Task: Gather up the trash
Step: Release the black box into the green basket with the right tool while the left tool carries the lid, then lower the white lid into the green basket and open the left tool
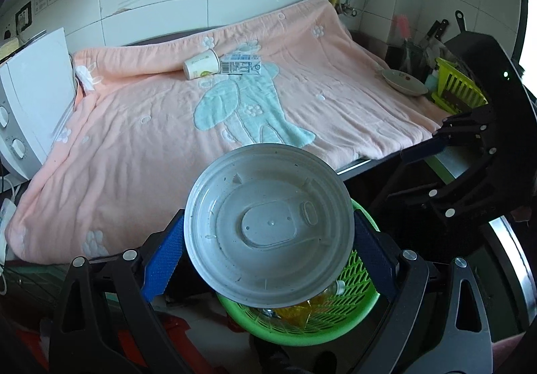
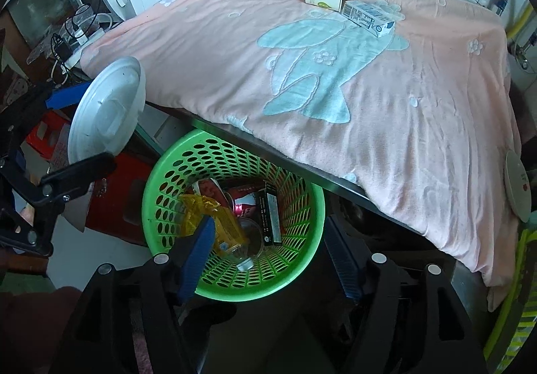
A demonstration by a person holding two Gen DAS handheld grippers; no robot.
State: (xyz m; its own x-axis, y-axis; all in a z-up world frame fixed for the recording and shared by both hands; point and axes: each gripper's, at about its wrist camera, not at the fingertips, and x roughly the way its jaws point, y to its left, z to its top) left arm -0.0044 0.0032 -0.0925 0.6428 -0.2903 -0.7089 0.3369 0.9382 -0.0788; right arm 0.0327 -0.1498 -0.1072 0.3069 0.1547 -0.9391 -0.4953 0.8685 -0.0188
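Note:
My left gripper point(image 1: 268, 223) is shut on a round white plastic lid point(image 1: 268, 226), its blue pads pressing the rim on both sides. The lid hangs tilted over the near edge of a green mesh basket point(image 1: 359, 276) on the floor. In the right wrist view my right gripper point(image 2: 268, 260) stands open above the basket point(image 2: 174, 172), with nothing between its fingers. Inside lie a yellow wrapper point(image 2: 218, 219), a red can point(image 2: 243, 202), a black box point(image 2: 272, 216) and a clear bottle. A paper cup point(image 1: 201, 65) and a milk carton point(image 1: 240, 65) lie at the far side of the pink blanket point(image 1: 134, 145).
A white appliance point(image 1: 20, 125) with knobs stands left of the blanket, with cables beside it. A plate point(image 1: 402, 80), a yellow-green rack point(image 1: 459, 88) and knives sit at the right. A red box point(image 2: 110, 192) stands on the floor beside the basket.

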